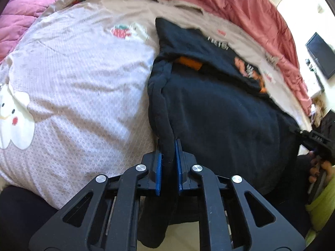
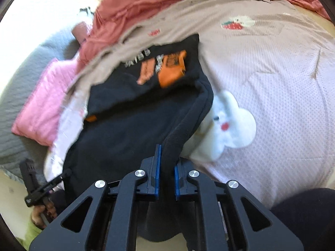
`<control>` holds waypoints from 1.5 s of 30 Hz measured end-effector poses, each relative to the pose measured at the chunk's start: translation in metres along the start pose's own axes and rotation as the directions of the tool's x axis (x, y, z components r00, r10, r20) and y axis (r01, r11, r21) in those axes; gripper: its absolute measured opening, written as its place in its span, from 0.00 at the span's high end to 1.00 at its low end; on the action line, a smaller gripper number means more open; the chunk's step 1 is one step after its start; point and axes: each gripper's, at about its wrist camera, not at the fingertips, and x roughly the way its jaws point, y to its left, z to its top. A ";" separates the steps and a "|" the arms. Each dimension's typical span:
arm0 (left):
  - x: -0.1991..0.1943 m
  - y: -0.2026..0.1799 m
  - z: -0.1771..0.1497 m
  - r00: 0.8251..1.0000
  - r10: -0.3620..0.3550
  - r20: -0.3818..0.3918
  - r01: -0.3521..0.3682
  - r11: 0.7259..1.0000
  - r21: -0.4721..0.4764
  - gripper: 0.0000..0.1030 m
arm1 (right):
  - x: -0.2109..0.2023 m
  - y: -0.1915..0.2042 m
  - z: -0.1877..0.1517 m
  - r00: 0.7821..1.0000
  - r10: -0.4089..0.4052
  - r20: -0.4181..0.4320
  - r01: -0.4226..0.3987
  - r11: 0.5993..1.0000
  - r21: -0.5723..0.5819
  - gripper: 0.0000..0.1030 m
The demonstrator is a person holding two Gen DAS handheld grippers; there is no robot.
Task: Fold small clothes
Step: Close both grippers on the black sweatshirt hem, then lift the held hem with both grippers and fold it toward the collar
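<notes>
A dark navy top [image 1: 219, 115] with an orange and white print lies on the bed, its upper part folded over. My left gripper [image 1: 168, 148] is shut on the thick rolled hem at the garment's near left corner, blue pads pressing the fabric from both sides. My right gripper [image 2: 168, 159] is shut on the hem at the near right corner of the same navy top [image 2: 125, 129], and cloth hangs down between its fingers. Each gripper shows in the other's view at the far corner: the right gripper [image 1: 297, 130] and the left gripper [image 2: 67, 172].
The top rests on a pale pink bedcover [image 1: 83, 83] with white cloud-face and strawberry patches. A red blanket [image 1: 240, 2] is bunched along the far side. A pink quilt [image 2: 46, 104] and grey blanket [image 2: 25, 73] lie beyond. A dark screen [image 1: 320, 54] stands at far right.
</notes>
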 end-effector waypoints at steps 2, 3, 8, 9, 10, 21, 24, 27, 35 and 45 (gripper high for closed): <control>-0.006 0.000 0.007 0.999 -0.025 0.021 0.025 1.000 -0.010 0.94 | -0.005 -0.001 0.003 0.999 0.035 0.038 -0.035 0.999 0.004 0.91; -0.009 -0.001 0.011 0.999 -0.034 0.033 0.035 0.999 -0.016 0.94 | -0.007 -0.002 0.006 0.997 0.047 0.057 -0.047 0.999 0.000 0.91; -0.022 -0.004 0.042 0.993 -0.068 0.099 0.071 0.997 -0.036 0.94 | -0.014 0.000 0.024 0.988 0.059 0.143 -0.054 0.998 -0.037 0.91; -0.023 -0.005 0.048 0.992 -0.066 0.110 0.070 0.997 -0.037 0.94 | -0.014 -0.001 0.029 0.986 0.051 0.156 -0.044 0.998 -0.044 0.91; -0.023 -0.006 0.056 0.991 -0.061 0.122 0.066 0.997 -0.039 0.94 | -0.013 -0.002 0.034 0.985 0.048 0.166 -0.041 0.998 -0.044 0.91; 0.003 -0.010 0.126 0.986 0.028 0.163 -0.014 0.996 -0.086 0.94 | 0.013 -0.005 0.106 0.981 0.014 0.194 -0.010 1.000 -0.019 0.91; 0.018 -0.013 0.140 0.985 0.067 0.159 -0.055 0.995 -0.083 0.94 | 0.037 -0.008 0.127 0.987 -0.015 0.158 0.013 1.000 0.012 0.91; 0.038 -0.013 0.150 0.984 0.106 0.142 -0.096 0.992 -0.080 0.94 | 0.062 -0.021 0.131 0.990 -0.023 0.137 0.017 0.999 0.042 0.91; 0.082 -0.001 0.148 0.983 0.169 0.076 -0.160 0.981 -0.112 0.90 | 0.086 -0.041 0.125 0.996 -0.002 0.092 0.002 1.000 0.000 0.86; 0.036 -0.005 0.126 0.976 0.151 0.160 -0.129 0.982 -0.140 0.51 | 0.053 -0.040 0.120 0.992 -0.013 0.123 0.012 1.000 0.005 0.39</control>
